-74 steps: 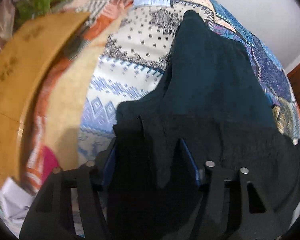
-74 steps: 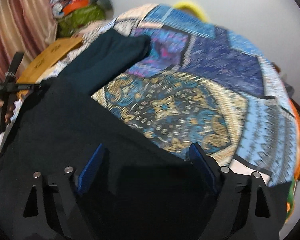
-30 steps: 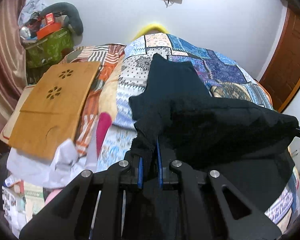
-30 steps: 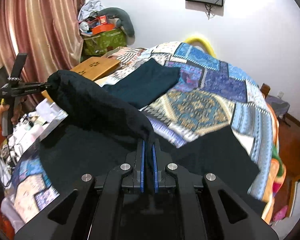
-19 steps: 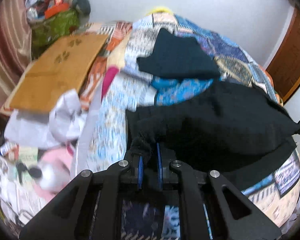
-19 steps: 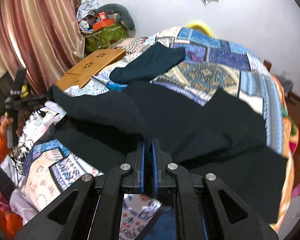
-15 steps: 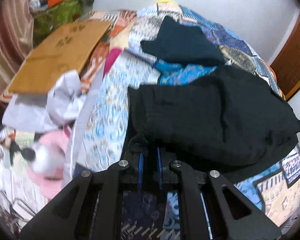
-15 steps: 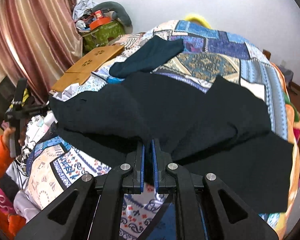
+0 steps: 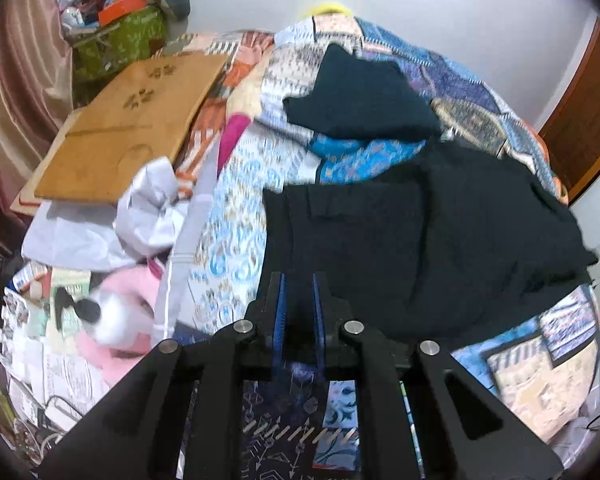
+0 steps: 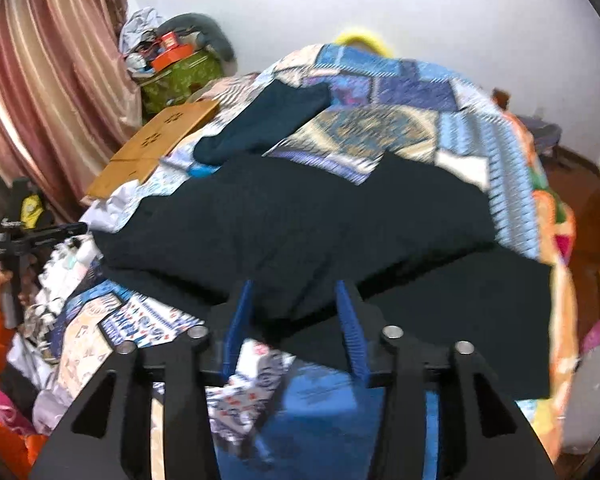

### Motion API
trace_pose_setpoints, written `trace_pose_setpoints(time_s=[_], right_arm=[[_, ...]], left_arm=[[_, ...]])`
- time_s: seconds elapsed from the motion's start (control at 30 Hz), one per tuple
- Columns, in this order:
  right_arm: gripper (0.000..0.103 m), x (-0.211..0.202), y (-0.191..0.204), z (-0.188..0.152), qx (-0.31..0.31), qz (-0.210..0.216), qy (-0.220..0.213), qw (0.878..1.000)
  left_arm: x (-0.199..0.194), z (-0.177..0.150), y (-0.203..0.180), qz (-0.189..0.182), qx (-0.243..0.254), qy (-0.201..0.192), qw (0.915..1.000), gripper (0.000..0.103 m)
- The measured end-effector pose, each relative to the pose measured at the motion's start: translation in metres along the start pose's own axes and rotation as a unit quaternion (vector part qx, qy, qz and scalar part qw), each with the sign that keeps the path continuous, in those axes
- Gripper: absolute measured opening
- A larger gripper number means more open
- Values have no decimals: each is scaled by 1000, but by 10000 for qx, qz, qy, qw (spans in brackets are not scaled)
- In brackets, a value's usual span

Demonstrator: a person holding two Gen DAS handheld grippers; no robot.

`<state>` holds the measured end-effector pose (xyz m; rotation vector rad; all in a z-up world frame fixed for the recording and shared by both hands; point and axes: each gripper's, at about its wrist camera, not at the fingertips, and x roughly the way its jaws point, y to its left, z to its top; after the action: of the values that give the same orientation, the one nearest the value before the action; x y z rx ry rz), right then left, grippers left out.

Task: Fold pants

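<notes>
Releasing the fold cleanly is the step in hand: the black pants (image 9: 420, 236) lie doubled on the patchwork quilt (image 10: 384, 92), an upper layer laid over a lower one that juts out toward the near right in the right wrist view, beside a separate dark folded garment (image 9: 360, 96) farther up the bed. To do it well, each gripper should back straight off, low and level, so that no pad drags the top layer askew; the next fold then calls for matched edges before any regrasp. The left gripper (image 9: 299, 296) sits at the pants' near left corner, level and pointing up the bed, its blue pads a narrow gap apart with no cloth clearly pinched. The right gripper (image 10: 296, 312) hovers at the near edge, fingers spread wide and holding nothing, angled slightly downward.
</notes>
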<state>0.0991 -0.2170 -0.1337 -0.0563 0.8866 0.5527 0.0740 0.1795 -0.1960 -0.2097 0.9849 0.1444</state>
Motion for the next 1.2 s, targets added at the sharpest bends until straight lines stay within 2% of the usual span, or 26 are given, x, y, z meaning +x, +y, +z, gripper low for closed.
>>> trace_pose_setpoints(time_s=[0.17,0.3,0.37,0.47,0.73,0.9,1.03,1.1,1.17,1.2], right_arm=[[55,-10,-17,20,41,-264,-303,9992],[56,5,-34,43,50,-355,-324,9988],[61,18,-43,50,40,-518,-307,9982],[62,47,-59,61,102,-674,-57,9977],[62,116,-98,95,243,-467,537,9972],[62,157,-109,108,161,-340,994,9943],[62,184,-111,104,200,-222,1430,9893],[62,187,-106,100,18,-295,1377,9900],[57,187,-101,97,-137,-342,1338,9903],[51,188,-100,96,-116,-345,1320,9906]], left_arm=[[-9,36,-12,-7,28,-268,9996,24],[6,67,-36,-69,225,-280,9993,27],[18,81,-49,-106,347,-264,9990,28],[41,97,-72,-107,575,-201,9981,37],[103,121,-116,-295,857,243,9956,52],[131,130,-131,-135,1022,344,9941,53],[146,132,-133,-106,1072,409,9933,57],[152,133,-134,-94,1078,414,9933,57],[156,132,-134,-84,1099,424,9930,58],[158,131,-135,-65,1118,442,9927,58]])
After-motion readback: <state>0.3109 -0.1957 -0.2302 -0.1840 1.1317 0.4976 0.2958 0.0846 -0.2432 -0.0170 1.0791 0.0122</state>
